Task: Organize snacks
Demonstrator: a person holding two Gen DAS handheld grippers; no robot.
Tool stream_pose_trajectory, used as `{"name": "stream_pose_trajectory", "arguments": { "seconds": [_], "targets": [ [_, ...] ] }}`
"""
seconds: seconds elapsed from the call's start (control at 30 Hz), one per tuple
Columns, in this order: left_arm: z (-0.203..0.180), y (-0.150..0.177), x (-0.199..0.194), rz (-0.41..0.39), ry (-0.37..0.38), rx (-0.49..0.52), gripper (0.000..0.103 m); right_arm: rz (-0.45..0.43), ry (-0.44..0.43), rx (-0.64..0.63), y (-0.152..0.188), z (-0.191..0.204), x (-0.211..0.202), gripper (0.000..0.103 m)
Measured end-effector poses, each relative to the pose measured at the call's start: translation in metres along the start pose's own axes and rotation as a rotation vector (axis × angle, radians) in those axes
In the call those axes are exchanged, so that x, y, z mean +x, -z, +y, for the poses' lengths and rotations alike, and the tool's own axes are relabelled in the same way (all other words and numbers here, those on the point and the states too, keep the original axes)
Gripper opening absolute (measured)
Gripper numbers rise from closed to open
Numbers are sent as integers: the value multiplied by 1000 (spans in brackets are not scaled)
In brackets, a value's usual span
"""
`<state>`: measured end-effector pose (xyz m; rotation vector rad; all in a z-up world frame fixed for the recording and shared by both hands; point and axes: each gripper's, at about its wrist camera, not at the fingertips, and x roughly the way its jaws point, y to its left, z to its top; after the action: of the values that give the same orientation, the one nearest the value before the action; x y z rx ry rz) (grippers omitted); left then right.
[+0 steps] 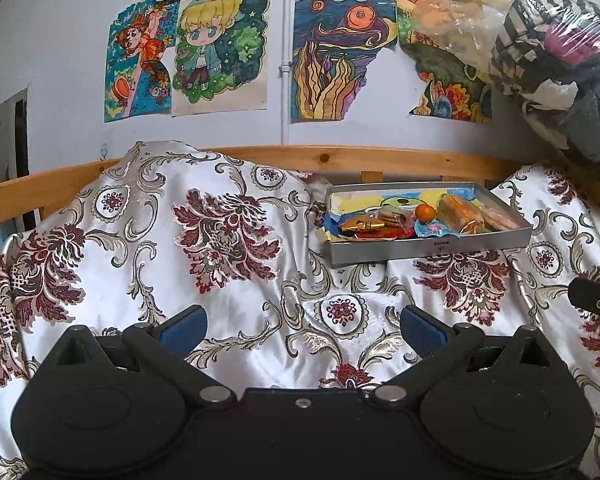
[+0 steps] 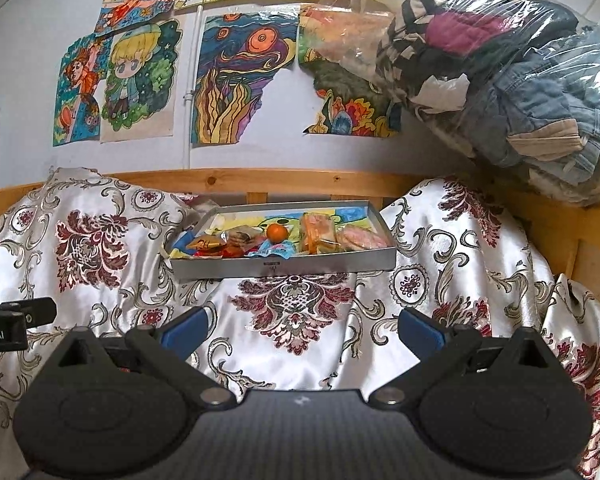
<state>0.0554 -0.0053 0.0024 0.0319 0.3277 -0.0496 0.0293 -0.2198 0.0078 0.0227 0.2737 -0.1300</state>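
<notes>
Your left gripper (image 1: 304, 330) and right gripper (image 2: 302, 330) both have their fingers spread, holding nothing. The shallow grey metal tray (image 2: 284, 266) of wrapped snacks (image 2: 318, 232) sits well ahead on the floral satin bedcover (image 2: 300, 356).

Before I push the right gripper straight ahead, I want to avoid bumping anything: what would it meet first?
Probably the patterned bedspread, which rises in folds ahead of the open right gripper. Beyond that lies the front wall of the metal tray holding the snacks. Depth is hard to judge through the fisheye.
</notes>
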Motion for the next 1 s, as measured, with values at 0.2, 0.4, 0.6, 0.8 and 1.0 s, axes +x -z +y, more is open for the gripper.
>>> {"name": "stream_pose_trajectory", "arguments": {
  "seconds": [0.2,0.4,0.6,0.8,1.0],
  "targets": [
    [1,3,0,8,-1,1,102,13,-7,-4,0,1,2,103],
    [2,5,1,14,-1,-4,102,19,-10,-10,1,2,2,103],
    [3,5,1,16,-2,-10,102,18,-16,-23,1,3,2,103],
    [3,5,0,14,-1,-9,102,20,-17,-23,1,3,2,103],
    [3,5,0,14,-2,-9,102,21,-17,-24,1,2,2,103]
  ]
}}
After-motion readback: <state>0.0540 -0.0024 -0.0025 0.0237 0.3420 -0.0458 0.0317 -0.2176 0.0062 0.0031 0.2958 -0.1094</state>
